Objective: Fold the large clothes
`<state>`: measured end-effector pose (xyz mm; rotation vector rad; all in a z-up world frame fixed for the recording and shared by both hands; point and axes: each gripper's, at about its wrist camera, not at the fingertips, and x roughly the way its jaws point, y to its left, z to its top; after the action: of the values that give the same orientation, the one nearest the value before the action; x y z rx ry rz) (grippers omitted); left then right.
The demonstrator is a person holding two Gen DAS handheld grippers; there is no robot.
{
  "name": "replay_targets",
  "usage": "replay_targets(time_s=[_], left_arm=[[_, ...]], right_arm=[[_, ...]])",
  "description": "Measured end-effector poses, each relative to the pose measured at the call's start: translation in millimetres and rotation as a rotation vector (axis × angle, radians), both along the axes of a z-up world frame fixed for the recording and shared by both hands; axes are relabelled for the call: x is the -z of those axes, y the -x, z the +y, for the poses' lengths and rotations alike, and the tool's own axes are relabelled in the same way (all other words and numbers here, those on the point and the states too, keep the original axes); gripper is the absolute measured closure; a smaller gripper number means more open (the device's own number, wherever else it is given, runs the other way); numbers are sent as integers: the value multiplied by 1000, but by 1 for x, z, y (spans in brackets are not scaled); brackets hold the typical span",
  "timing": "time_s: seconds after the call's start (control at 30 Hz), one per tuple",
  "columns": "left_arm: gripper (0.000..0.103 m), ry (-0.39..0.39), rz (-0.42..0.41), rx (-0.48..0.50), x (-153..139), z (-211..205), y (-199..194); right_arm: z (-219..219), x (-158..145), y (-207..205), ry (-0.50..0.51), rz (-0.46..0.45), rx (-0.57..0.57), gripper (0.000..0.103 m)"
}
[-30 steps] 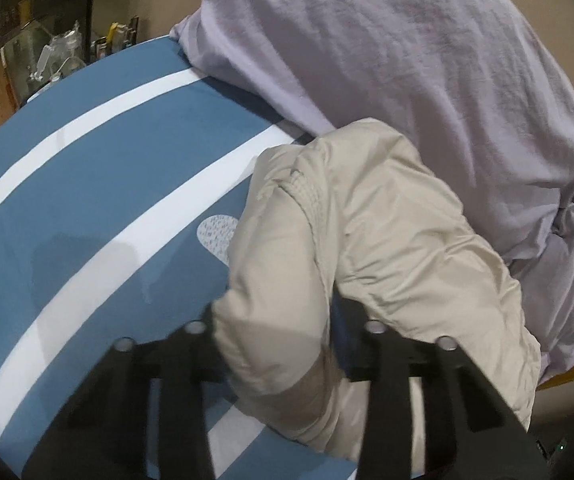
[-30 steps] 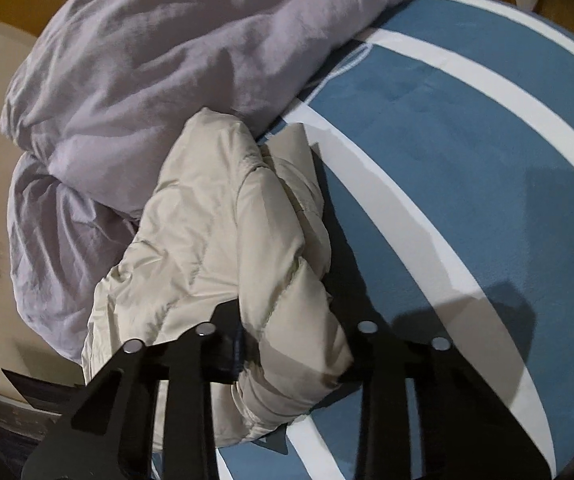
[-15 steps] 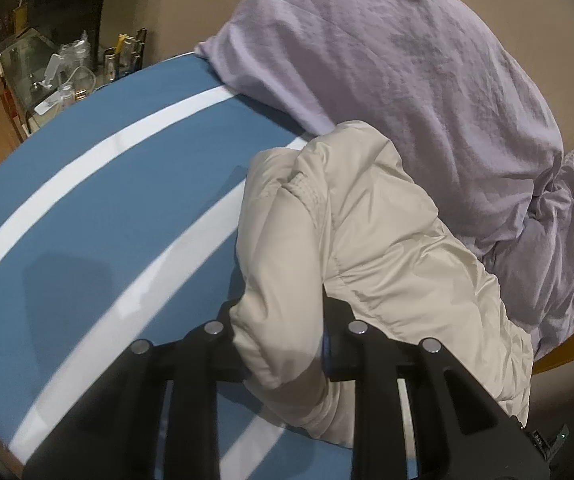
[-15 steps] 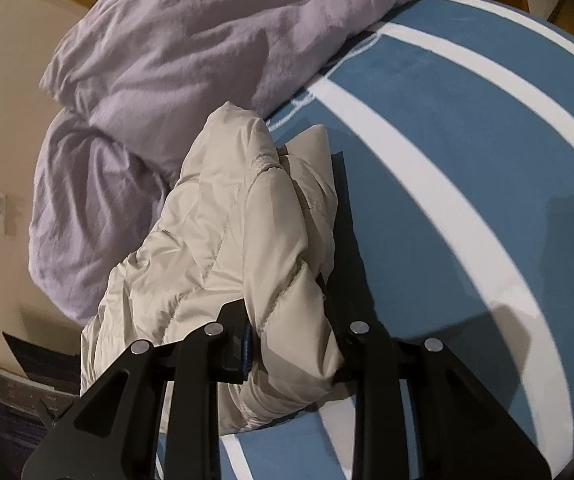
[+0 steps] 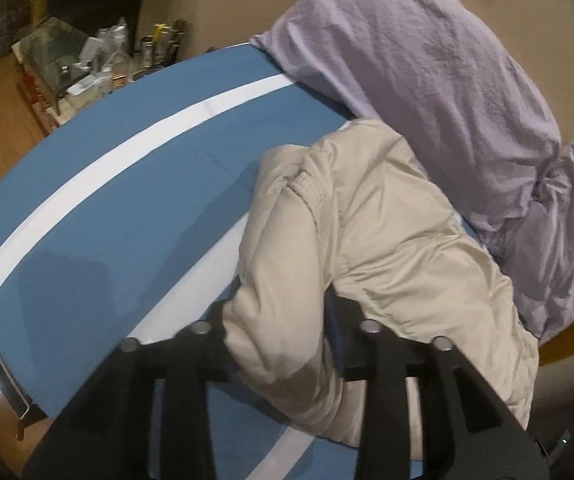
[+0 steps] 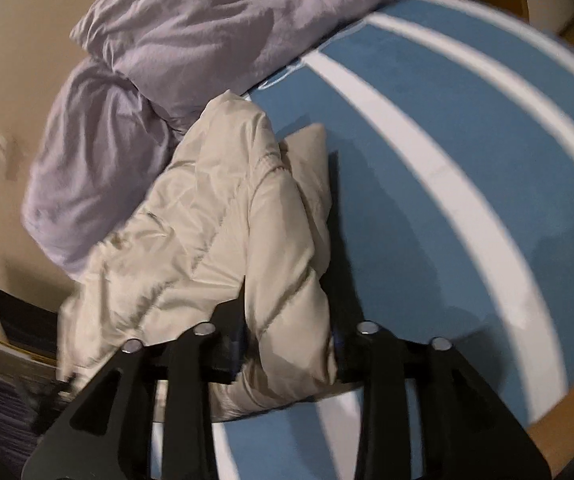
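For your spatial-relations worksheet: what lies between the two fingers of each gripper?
A bunched fold of the beige padded jacket fills the left gripper in the left wrist view, and the right gripper in the right wrist view.

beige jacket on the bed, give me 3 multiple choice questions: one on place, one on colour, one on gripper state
1. Where does the beige jacket lie?
A. on the floor
B. on the striped bed cover, against the lilac pillow
C. on a hanger

2. What colours is the bed cover?
A. red and black
B. plain green
C. blue with white stripes

3. What are the grippers doing?
A. both shut on the jacket
B. both open and empty
C. only one grips it

Answers:
1 B, it rests on the cover beside the pillow.
2 C, white bands cross the blue.
3 A, the left gripper and right gripper each pinch a fold.
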<state>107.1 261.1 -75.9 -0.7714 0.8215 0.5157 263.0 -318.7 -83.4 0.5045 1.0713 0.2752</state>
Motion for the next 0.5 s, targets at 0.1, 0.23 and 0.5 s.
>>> replay_targets(time_s=[0.1,0.23,0.5], left_arm=[[40,13,2,-35,2,0,3],[21,13,21,-57,6,-1,0],[16,76,25,-118,21,-4,-15]], right_arm=[[1,-24,2,125,-102,16,51],[16,-50,-6,216,-200,-32,46],[90,-47,-6,280,-237,-268,40]])
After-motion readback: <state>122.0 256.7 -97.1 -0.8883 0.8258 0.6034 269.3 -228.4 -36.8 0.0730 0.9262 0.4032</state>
